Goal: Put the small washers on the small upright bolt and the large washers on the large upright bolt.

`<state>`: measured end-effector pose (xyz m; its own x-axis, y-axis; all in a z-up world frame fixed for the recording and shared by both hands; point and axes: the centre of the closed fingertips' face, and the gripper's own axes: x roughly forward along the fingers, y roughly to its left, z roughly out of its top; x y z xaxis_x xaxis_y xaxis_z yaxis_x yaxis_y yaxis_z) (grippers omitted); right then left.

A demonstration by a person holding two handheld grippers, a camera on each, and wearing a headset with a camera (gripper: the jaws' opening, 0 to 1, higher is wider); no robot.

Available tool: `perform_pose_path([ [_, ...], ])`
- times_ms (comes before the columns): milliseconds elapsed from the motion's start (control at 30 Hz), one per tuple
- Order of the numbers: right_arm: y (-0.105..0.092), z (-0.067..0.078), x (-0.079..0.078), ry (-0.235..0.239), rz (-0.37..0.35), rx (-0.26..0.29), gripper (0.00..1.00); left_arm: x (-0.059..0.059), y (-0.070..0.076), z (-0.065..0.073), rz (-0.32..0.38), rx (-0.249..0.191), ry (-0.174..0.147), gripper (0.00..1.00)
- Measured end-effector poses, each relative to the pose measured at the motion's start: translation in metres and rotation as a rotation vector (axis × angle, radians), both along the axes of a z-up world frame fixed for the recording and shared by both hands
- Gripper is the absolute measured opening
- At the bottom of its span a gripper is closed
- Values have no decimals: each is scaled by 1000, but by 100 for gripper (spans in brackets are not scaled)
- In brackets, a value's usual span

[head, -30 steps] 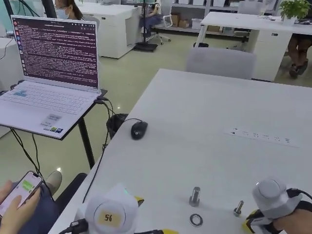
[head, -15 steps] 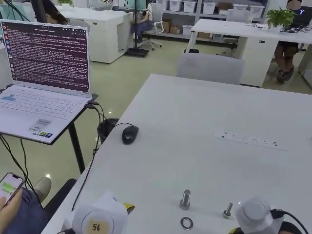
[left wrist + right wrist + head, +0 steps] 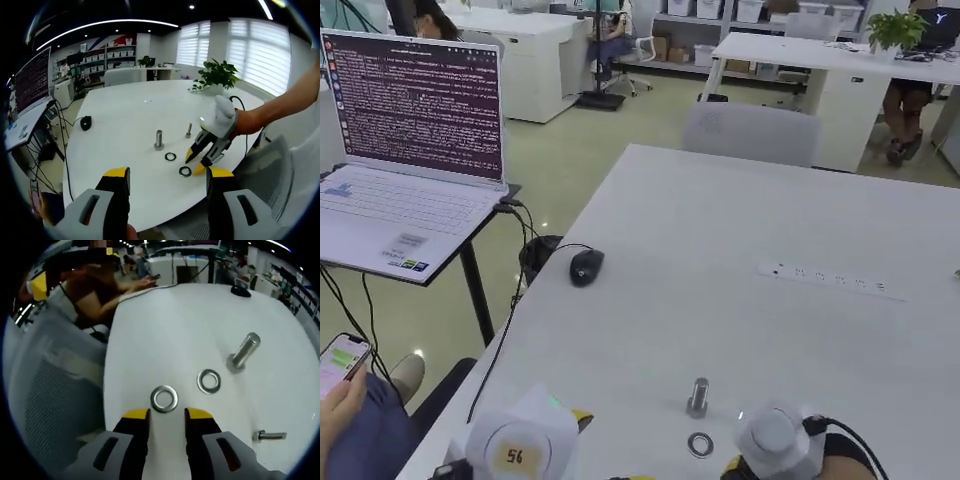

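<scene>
White workbench [image 3: 720, 230]; left gripper [image 3: 168, 175], "56" label [image 3: 515, 457] on it, released; right gripper [image 3: 166, 415] released too, just short of a washer [image 3: 164, 398].

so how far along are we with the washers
Nothing done yet: the large bolt and the small bolt both stand bare. In hand: the right gripper hangs open just short of the near washer, gripping nothing; the left gripper is open too. To do: that one and the far washer both need placing.
</scene>
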<state>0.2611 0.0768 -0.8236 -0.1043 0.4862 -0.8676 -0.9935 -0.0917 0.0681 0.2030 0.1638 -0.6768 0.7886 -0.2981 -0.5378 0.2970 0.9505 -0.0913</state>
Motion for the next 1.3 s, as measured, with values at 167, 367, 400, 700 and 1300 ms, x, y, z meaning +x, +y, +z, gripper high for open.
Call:
perform_pose_path([
  [167,5,-2,-2,-53,134,-39,29,0,-1,-1,6,-5,1,61],
  [367,8,-2,-3,-78,321,-81,30,1,-2,1,4,-5,-4,61],
  [400,9,-2,-4,-80,349,-82,30,1,-3,1,4,-5,-4,61],
  [700,10,-4,-8,-116,540,-121,31,1,0,2,15,-5,-7,61],
  [1300,4,-4,-13,-112,633,-157,29,2,5,2,18,-3,-5,61],
])
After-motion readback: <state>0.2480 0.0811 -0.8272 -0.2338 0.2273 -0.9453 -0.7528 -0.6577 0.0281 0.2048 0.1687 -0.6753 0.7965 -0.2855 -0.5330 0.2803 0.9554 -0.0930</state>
